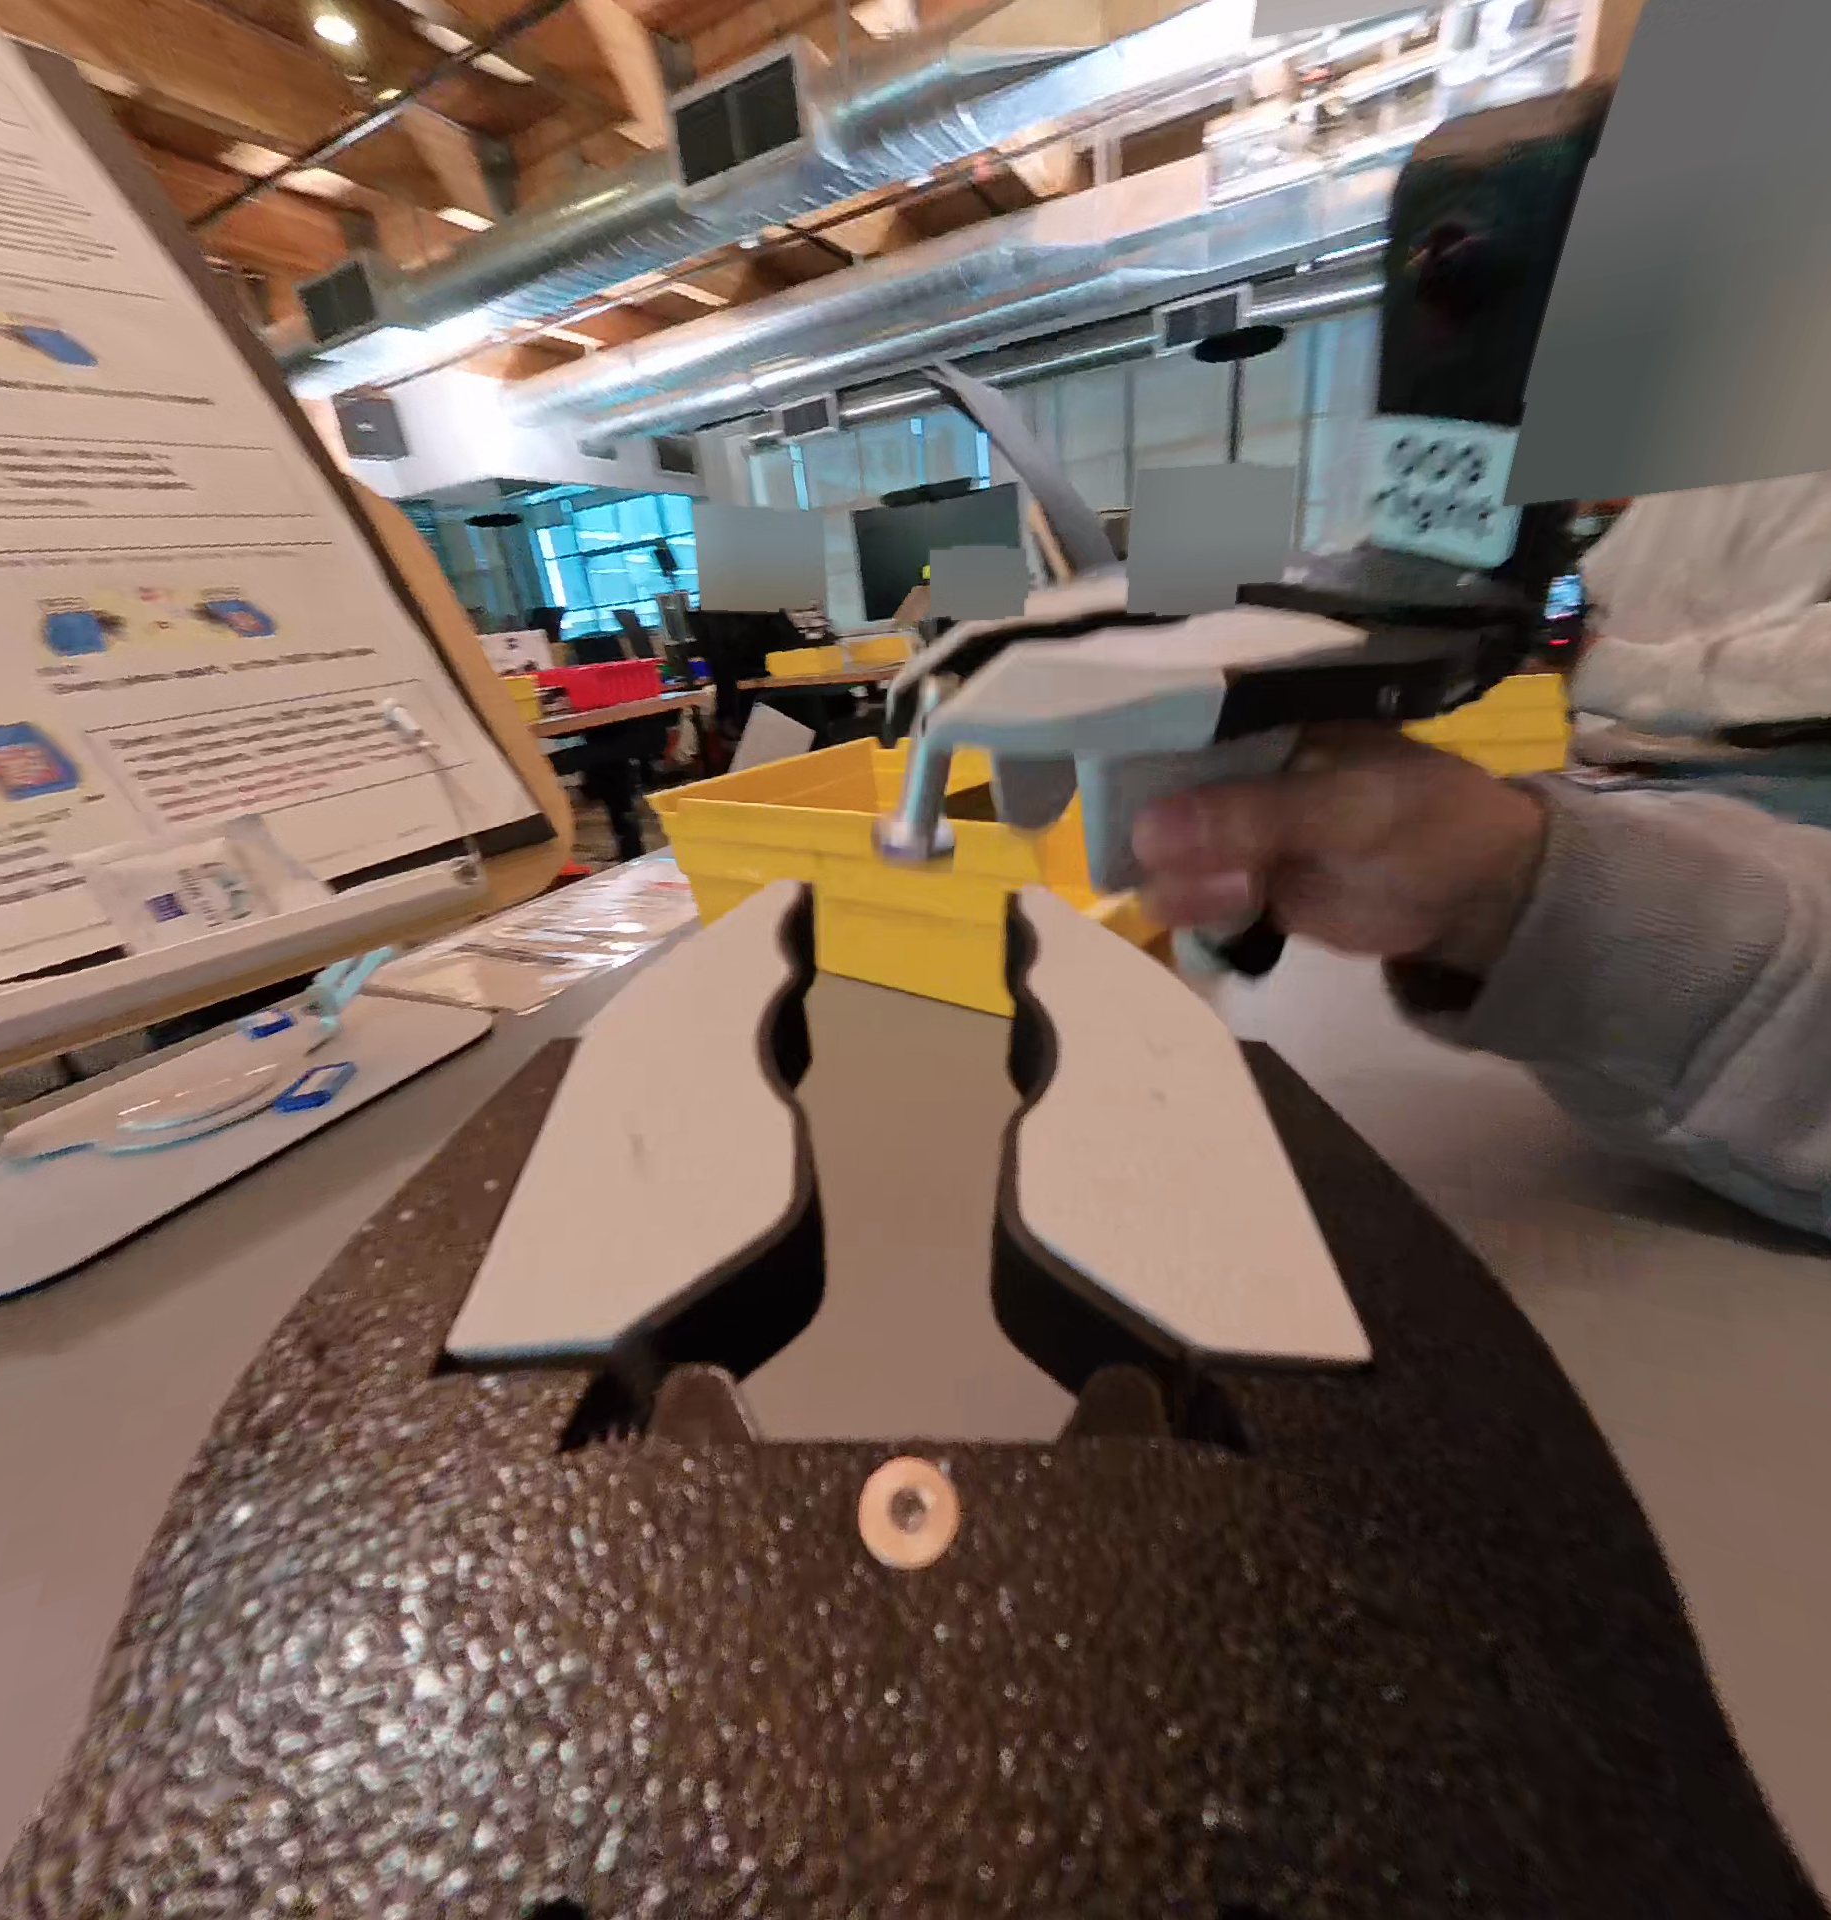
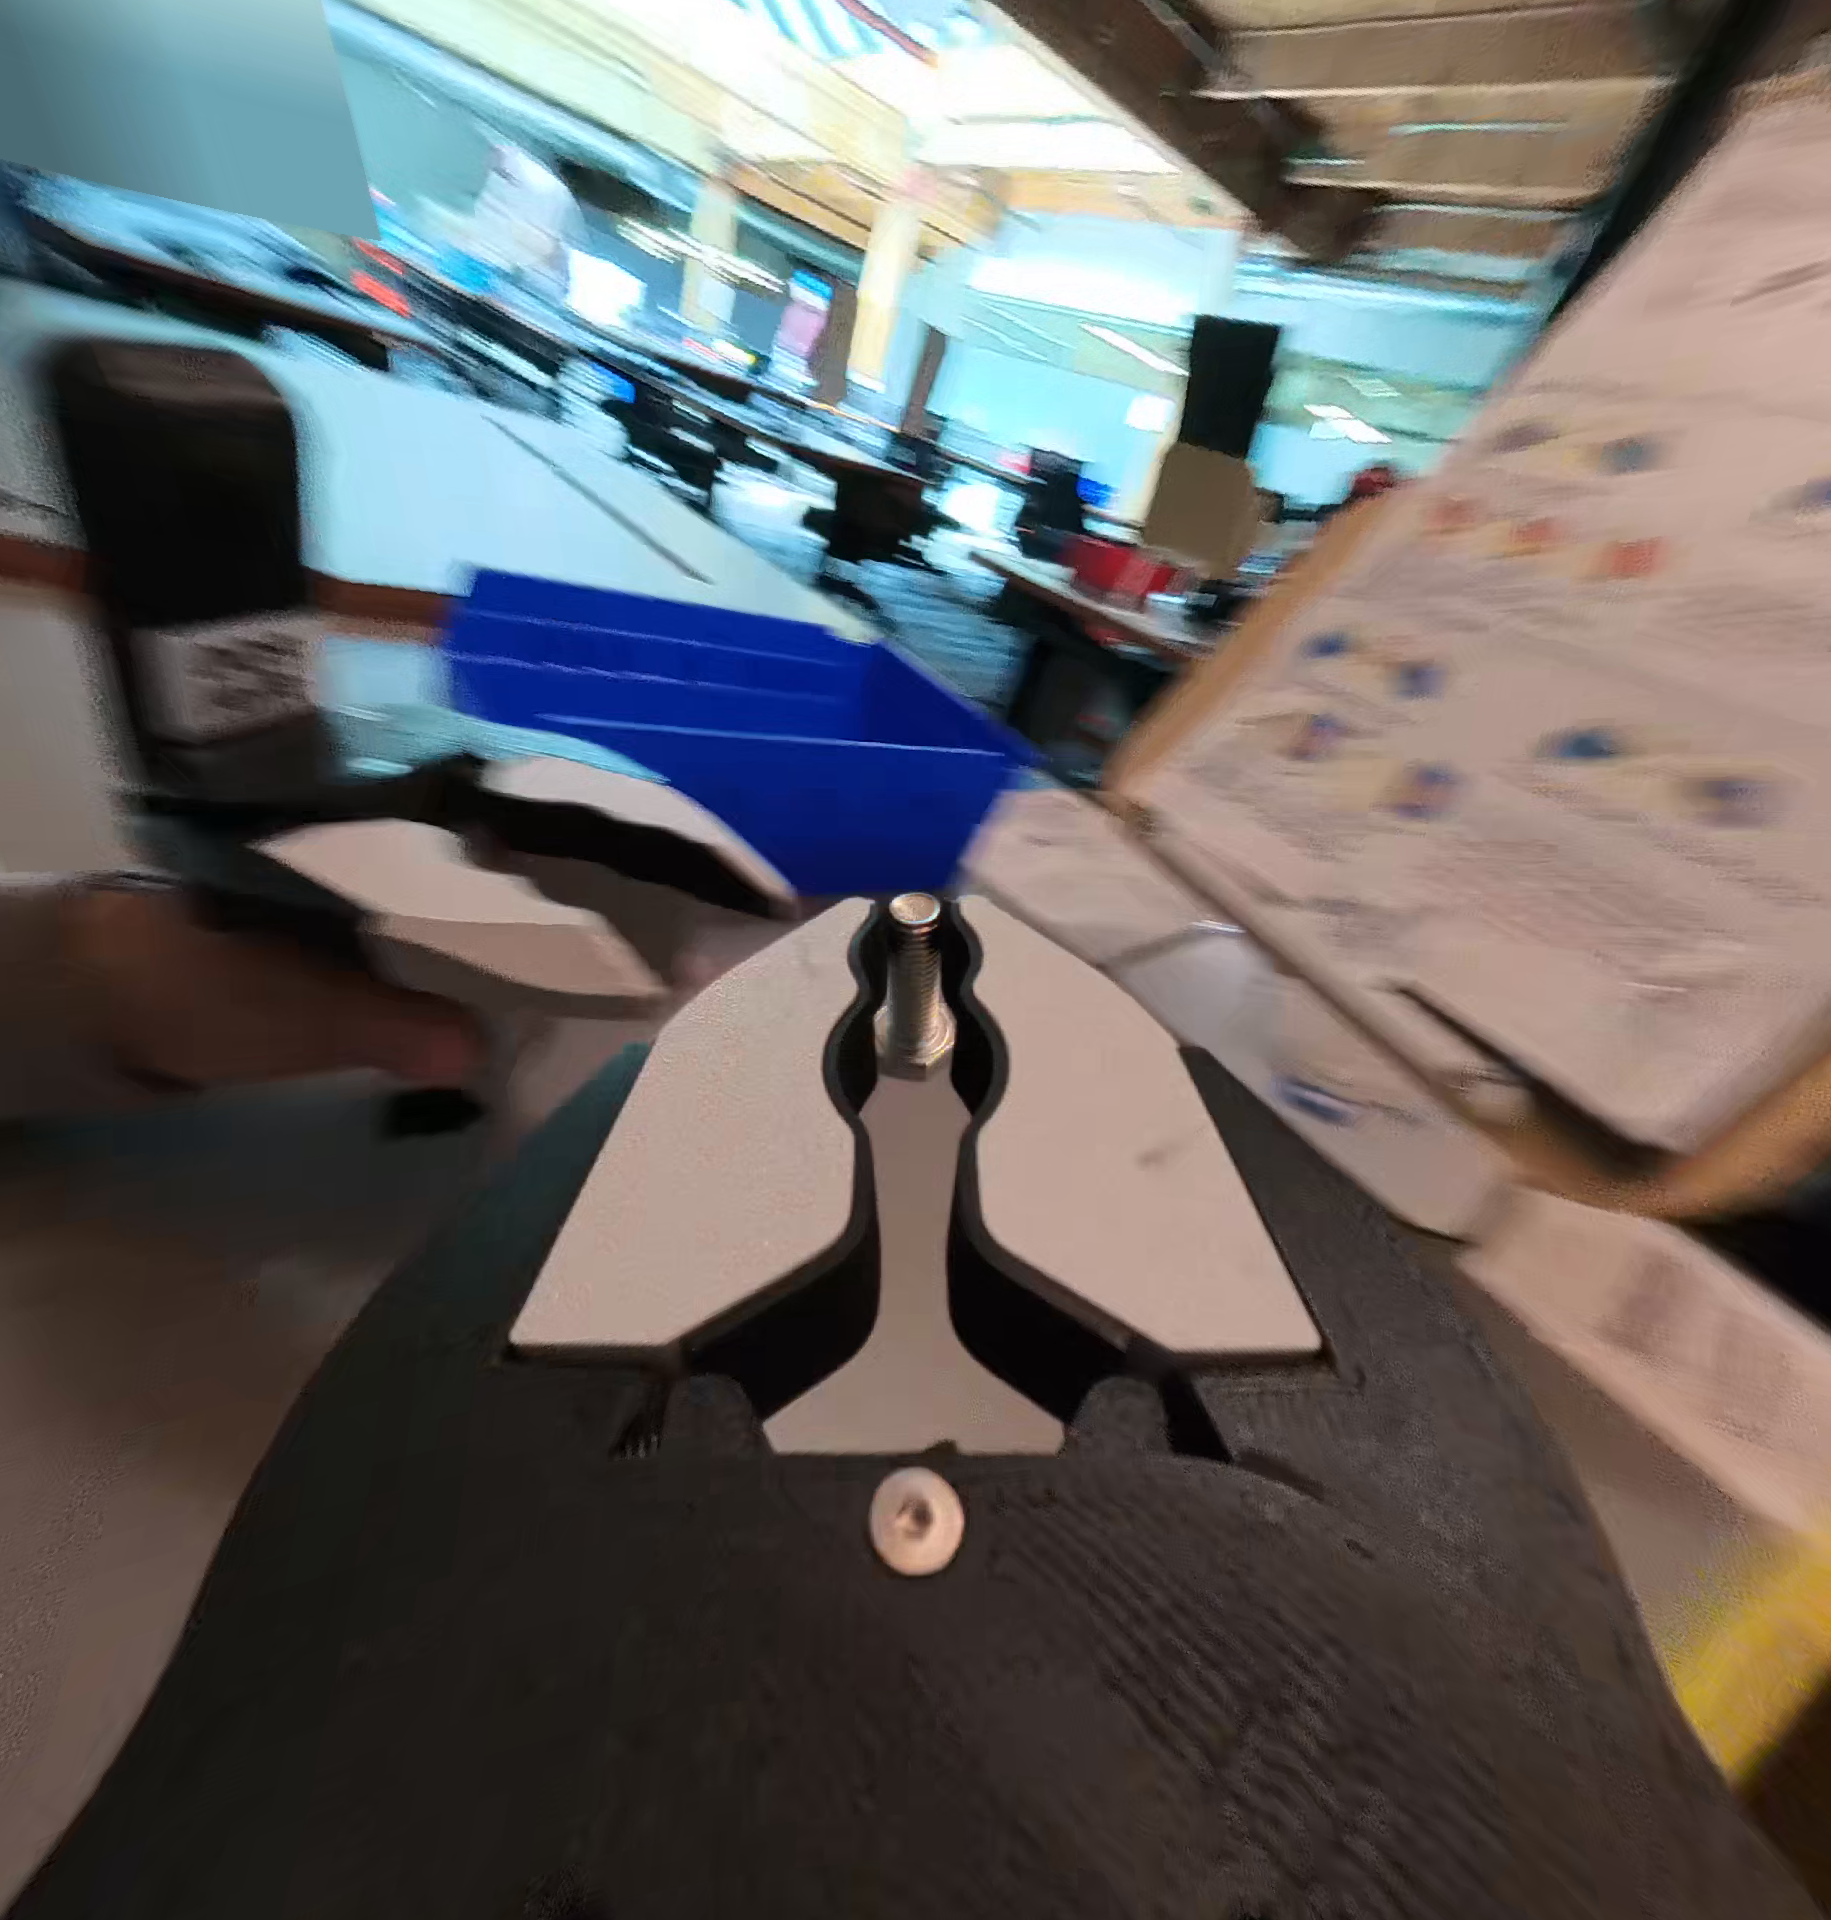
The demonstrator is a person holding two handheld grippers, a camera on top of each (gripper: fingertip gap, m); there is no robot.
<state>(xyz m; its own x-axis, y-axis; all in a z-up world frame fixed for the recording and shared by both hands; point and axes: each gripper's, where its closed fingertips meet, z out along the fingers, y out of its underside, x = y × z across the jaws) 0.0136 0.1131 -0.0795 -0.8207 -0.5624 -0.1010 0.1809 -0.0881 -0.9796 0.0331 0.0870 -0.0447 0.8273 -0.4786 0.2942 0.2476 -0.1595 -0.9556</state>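
My right gripper (image 2: 913,920) is shut on a silver hex bolt (image 2: 911,987); the pads press on its shank, with the head toward the camera. In the left wrist view the same right gripper (image 1: 926,691) holds the bolt (image 1: 916,795) hanging head down, just above a yellow bin (image 1: 786,842). My left gripper (image 1: 906,920) is open and empty, and points at the yellow bin from a little below the bolt. In the right wrist view the left gripper (image 2: 713,940) shows to the left, open, in front of a blue bin (image 2: 786,769).
A tilted stand with a printed sheet (image 1: 163,520) is at the left, also in the right wrist view (image 2: 1513,675). A white mat with small blue items (image 1: 163,1153) lies below it. A person's hand (image 1: 1337,842) and pale sleeve hold the right gripper. Grey table (image 1: 1513,1195). The grippers' ends are close to 5 centimetres from one another.
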